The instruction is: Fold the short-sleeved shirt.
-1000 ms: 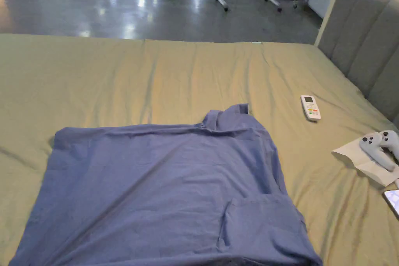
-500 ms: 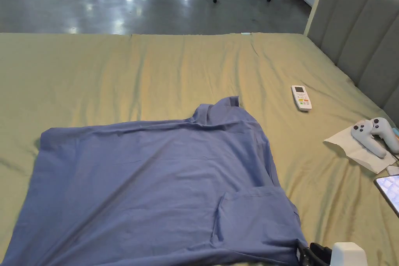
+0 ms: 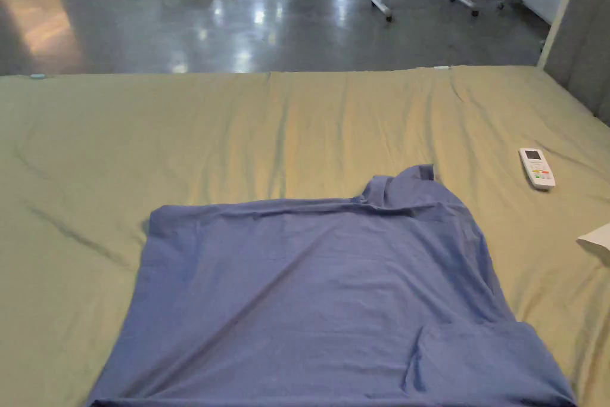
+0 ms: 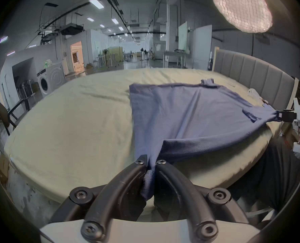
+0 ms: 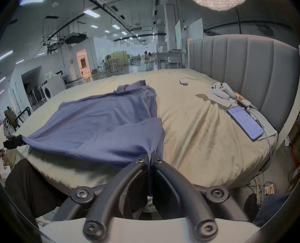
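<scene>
Blue shirt (image 3: pixel 321 301) — spread flat, near corners lifted

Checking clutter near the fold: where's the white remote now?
In the head view the white remote lies on the bed sheet, right of the blue shirt's collar.

Shirt (image 3: pixel 321 301): solid blue-violet, unpatterned; reads darker navy along the near hem in the left gripper view.

Bed sheet (image 3: pixel 238 128): plain olive-tan in the head view, pale cream-yellow in both gripper views.

Headboard (image 5: pixel 242 68): grey, with vertical channel panels and a pale cream edge trim.

Remote control (image 3: pixel 537 168): white body, dark display, red, green and yellow buttons.

Left gripper (image 4: pixel 151 162) and right gripper (image 5: pixel 150 158): black jaws on a white housing.

Game controller (image 5: pixel 221 90): light grey, resting on white paper (image 3: pixel 596 240).

Phone (image 5: pixel 244 122): dark frame, lit pale blue screen.

Floor (image 3: pixel 268 9): glossy dark grey with white light reflections.

Washing machine (image 4: pixel 49 82): white.
</scene>
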